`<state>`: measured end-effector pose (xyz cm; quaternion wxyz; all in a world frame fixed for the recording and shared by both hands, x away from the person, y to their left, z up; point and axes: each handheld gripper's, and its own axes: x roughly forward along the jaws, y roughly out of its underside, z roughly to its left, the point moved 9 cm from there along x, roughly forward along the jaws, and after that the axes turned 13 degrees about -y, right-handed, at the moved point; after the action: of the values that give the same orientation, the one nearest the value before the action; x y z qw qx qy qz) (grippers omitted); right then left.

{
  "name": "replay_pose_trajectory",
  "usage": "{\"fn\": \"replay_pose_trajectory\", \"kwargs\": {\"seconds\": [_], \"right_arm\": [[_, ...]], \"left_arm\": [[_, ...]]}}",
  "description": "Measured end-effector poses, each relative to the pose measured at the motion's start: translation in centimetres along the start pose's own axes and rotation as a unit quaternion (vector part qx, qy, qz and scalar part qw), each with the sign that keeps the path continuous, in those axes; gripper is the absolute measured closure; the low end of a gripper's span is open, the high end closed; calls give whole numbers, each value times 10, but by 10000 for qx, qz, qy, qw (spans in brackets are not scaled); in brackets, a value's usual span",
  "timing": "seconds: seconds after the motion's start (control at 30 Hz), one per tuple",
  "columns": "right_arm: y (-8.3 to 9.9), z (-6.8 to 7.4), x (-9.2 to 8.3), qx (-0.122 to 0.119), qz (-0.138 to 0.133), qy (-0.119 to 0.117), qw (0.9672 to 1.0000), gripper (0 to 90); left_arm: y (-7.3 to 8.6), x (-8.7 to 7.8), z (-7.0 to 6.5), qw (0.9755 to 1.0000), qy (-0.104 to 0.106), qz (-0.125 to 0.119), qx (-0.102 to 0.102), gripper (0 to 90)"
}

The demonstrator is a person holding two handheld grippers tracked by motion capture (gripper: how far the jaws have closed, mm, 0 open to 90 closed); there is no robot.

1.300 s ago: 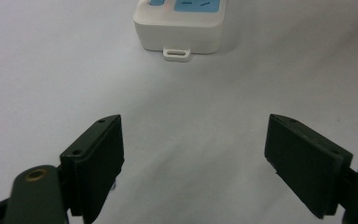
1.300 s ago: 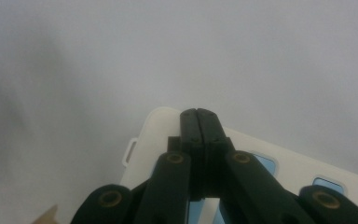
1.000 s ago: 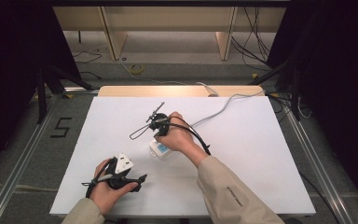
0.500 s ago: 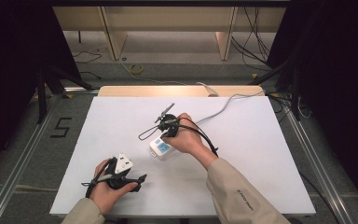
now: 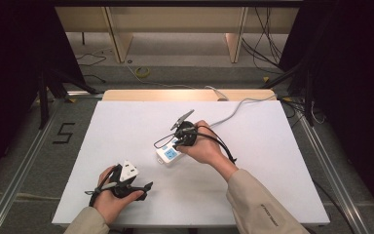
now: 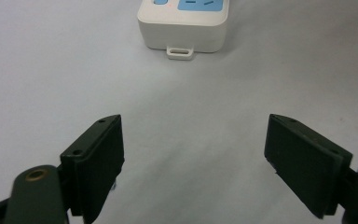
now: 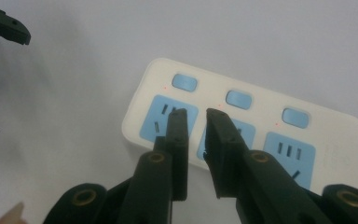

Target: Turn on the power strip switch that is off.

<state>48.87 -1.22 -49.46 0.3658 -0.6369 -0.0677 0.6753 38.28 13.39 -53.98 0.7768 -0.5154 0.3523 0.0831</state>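
We see the white plastic power strip with 3 blue sockets [image 7: 242, 135] mid-table. Our right gripper [image 7: 196, 116], nearly closed and empty, hovers above it; it might slip between buttons. Our left gripper [image 6: 193, 154] gapes wide, empty.

The white table [image 5: 282, 161] has a long wooden board [image 5: 141, 95] along its far edge. On the grey floor [image 5: 24, 146] past the left edge is a black number 5 [image 5: 63, 132]. Past the far edge lie a yellow ring [image 5: 142, 72] and black wires [image 5: 263, 29]. Two wooden legs [image 5: 118, 34] stand there too.
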Motion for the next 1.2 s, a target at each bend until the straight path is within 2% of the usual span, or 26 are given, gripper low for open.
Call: {"fn": "replay_pose_trajectory", "kwargs": {"seconds": [0.33,0.63,0.7,0.87,1.2], "right_arm": [[17,1,-23,106,-227,-34,9997,727],[40,-4,-39,245,-317,88,9992,659],[44,-5,-43,333,-393,122,9986,646],[53,-7,-53,334,-512,142,9980,612],[77,-8,-73,516,-752,198,9956,558]], "left_arm": [[0,0,0,10000,-12,4,-2,197],[1,0,0,10000,-5,-3,-3,196],[1,0,0,10000,4,-12,-1,195],[1,0,0,10000,0,-6,-5,194],[0,0,-1,10000,12,-43,-52,190]]}}
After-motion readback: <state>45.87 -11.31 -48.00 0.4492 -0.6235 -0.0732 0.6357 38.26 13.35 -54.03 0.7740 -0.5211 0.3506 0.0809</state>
